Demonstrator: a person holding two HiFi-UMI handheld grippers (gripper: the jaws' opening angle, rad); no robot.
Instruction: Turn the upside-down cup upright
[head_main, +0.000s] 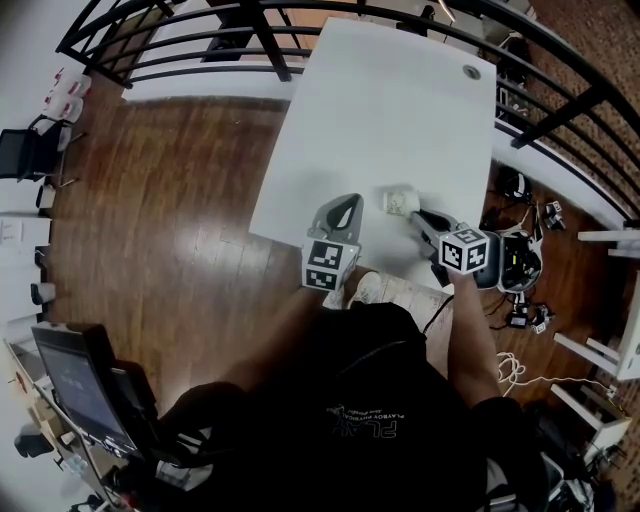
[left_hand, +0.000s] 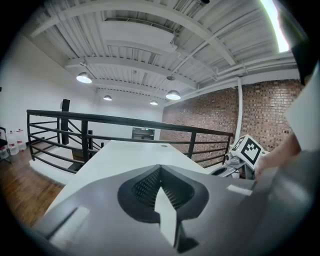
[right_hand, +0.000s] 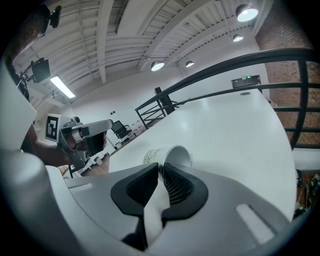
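Cup lies tipped on its side close to the near edge of the white surface, mouth toward the right gripper. The interior shows bare white wall only. The right gripper slopes downward, its fingers narrow and pinching the cup rim. The left gripper hangs over the near edge beside the cup, its fingers closed together on nothing.

My black shirt, at six o'clock in the head view, bears upside-down letters starting "PLA". The print on the cup is too blurred to read.
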